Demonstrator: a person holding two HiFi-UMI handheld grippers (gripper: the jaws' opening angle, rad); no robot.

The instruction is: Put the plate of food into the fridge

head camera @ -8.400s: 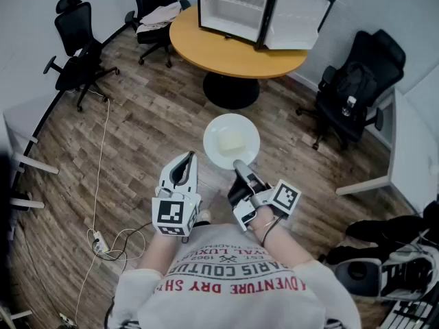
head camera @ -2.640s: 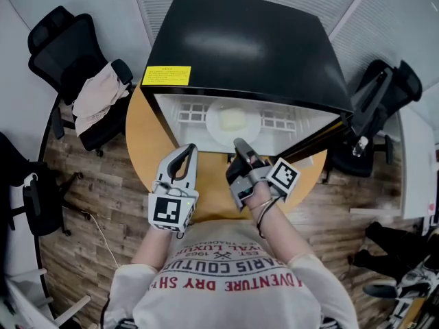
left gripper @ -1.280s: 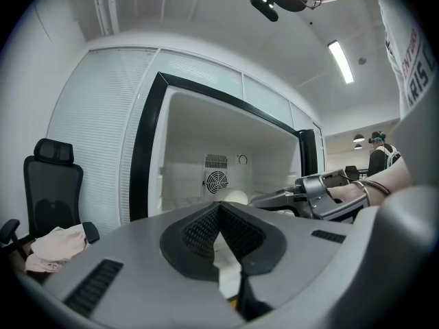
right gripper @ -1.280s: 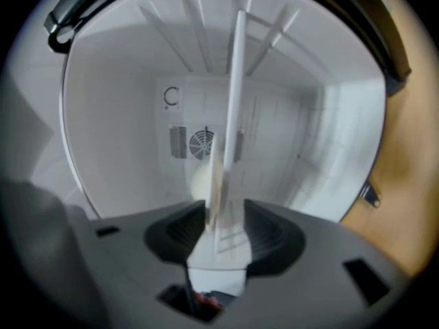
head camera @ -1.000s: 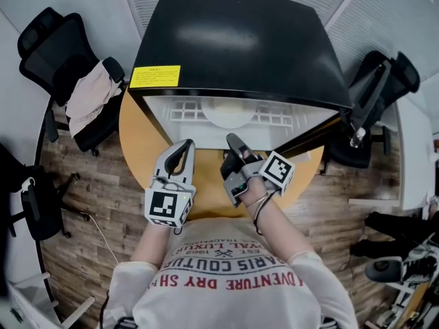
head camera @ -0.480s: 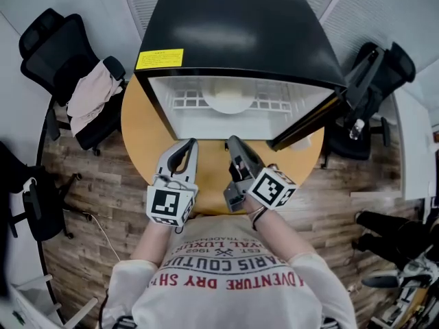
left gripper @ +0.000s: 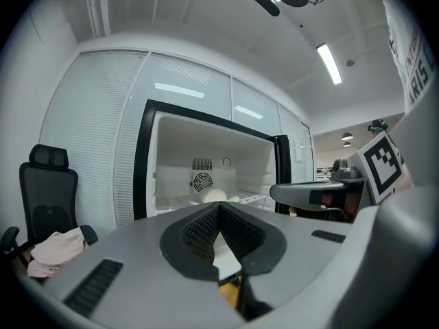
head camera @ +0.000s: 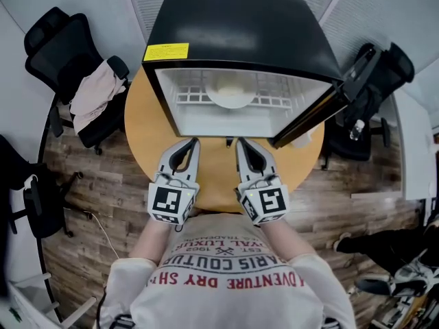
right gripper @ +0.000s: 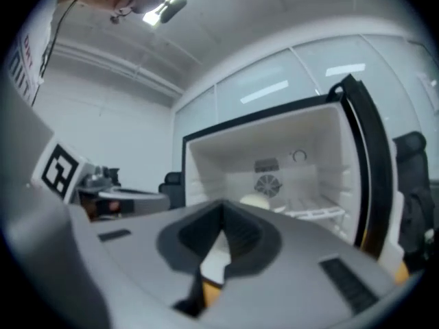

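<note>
— Head view, fast: where's the plate (head camera: 232, 94)?
— Inside the fridge (head camera: 240, 26), on the white wire shelf (head camera: 274, 102), about 12 o'clock from both tools. Pale lump of food (head camera: 231, 85) sits on it.
— Fridge itself?
— Black box on the round orange table (head camera: 145, 139). Door (head camera: 312, 115) is open, swung toward 2 o'clock. Yellow label (head camera: 167, 51) on the top, 10 o'clock corner.
— Left gripper (head camera: 191, 144)?
— At 6 o'clock of the fridge opening, over the near part of the table, pointing to 12. Left gripper view: jaws pressed together, nothing between them.
— Right gripper (head camera: 242, 144)?
— Just beside the left one, at its 3 o'clock, same heading. Right gripper view: jaws pressed together too, empty.
— Either one touching the plate?
— No. Both are outside the fridge, well apart from it.
— Surroundings, quick.
— Black office chair (head camera: 55, 43) at 10 o'clock of the table, pinkish cloth (head camera: 96, 94) lying on it. Second black chair (head camera: 384, 67) at 2 o'clock, past the door. Wood-plank floor (head camera: 89, 204) under everything.
</note>
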